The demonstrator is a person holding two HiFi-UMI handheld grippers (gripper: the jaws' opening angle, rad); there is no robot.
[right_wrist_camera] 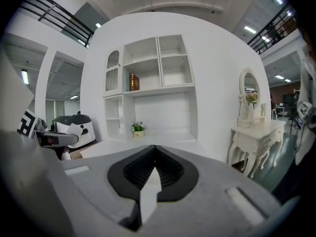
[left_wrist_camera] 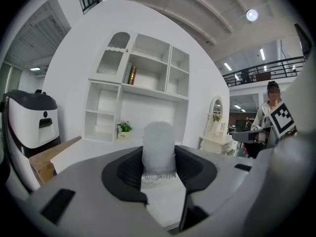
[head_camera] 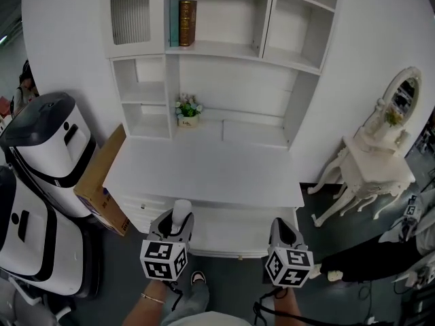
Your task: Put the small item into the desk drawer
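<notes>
In the head view we look down on the white desk [head_camera: 204,172], its top bare in front of a white hutch [head_camera: 217,53] standing on its back edge against a curved white wall. A flower pot [head_camera: 188,111] sits at the desk's back, and a brown book [head_camera: 187,22] stands on a shelf above the desk. A cardboard box [head_camera: 102,182] leans against the desk's left side. A vanity table [head_camera: 377,172] stands well apart to the desk's right. Both grippers hover at the desk's near edge, over the drawer front [head_camera: 231,233].

In the left gripper view, the left gripper [left_wrist_camera: 159,174] clamps the small item [left_wrist_camera: 158,147] (a pale, fuzzy cylinder) upright, hiding the desk's middle.

In the right gripper view, the right gripper [right_wrist_camera: 155,157] has its jaws together and empty, with the desk ahead.
</notes>
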